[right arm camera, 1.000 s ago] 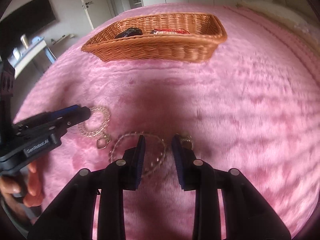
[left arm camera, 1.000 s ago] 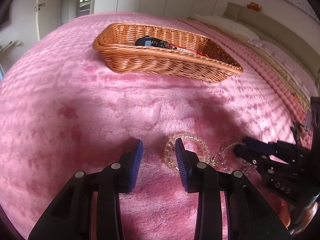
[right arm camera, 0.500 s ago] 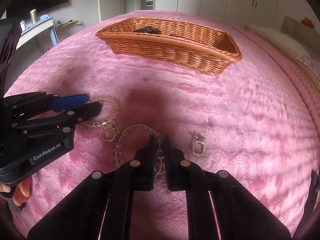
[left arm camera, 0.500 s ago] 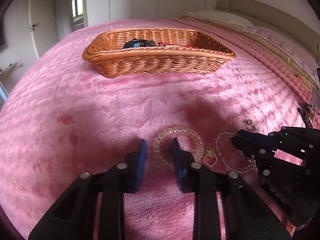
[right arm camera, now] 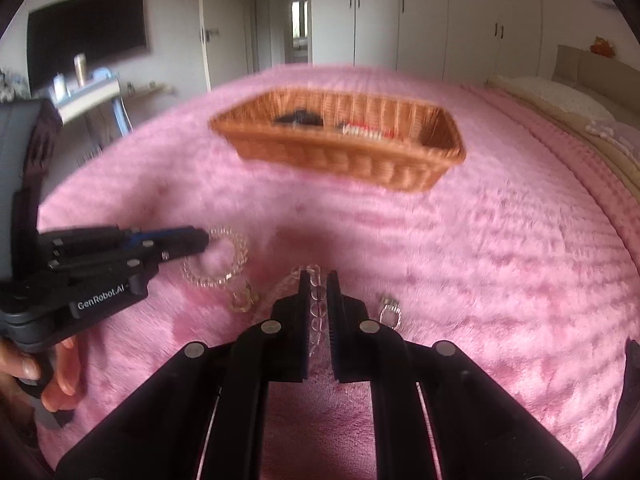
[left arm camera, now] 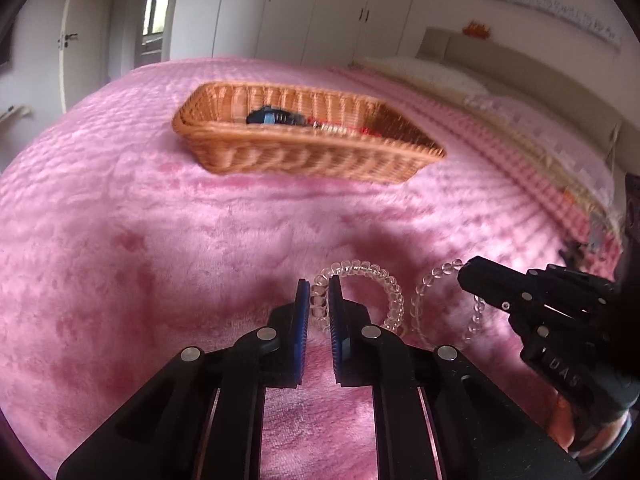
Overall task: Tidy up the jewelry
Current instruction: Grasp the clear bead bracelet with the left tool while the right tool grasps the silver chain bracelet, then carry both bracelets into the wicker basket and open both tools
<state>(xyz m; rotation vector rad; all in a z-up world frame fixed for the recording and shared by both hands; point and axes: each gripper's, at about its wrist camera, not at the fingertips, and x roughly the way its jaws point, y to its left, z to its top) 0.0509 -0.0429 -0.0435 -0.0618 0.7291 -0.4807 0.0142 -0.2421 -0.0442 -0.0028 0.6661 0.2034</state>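
- A clear coiled bracelet (left arm camera: 362, 292) is being gripped at its near-left side by the left gripper (left arm camera: 319, 300), whose blue-padded jaws have just been closing onto it; the rest of the loop is lying on the pink plush blanket (left arm camera: 160, 240).
- A clear beaded bracelet (right arm camera: 316, 304) is being clamped between the pads of the right gripper (right arm camera: 318, 300), a string of round beads being seen running down the narrow gap.
- In the left wrist view the same beaded loop (left arm camera: 444, 296) is being seen just right of the coiled bracelet, with the tip of the right gripper (left arm camera: 468, 276) set on its upper right.
- A small gold-coloured charm (right arm camera: 242, 300) is lying on the blanket between the two bracelets, and a small silver-coloured ring-like piece (right arm camera: 390, 312) is lying just right of the right gripper's fingers; what either is cannot be told.
- A wicker basket (left arm camera: 304, 160) is sitting farther back on the blanket, well apart from the bracelets; a dark item and something red and white are being held in it, blurred.
- The left gripper's handle is being held by a hand (right arm camera: 40, 376) at the lower left of the right wrist view.
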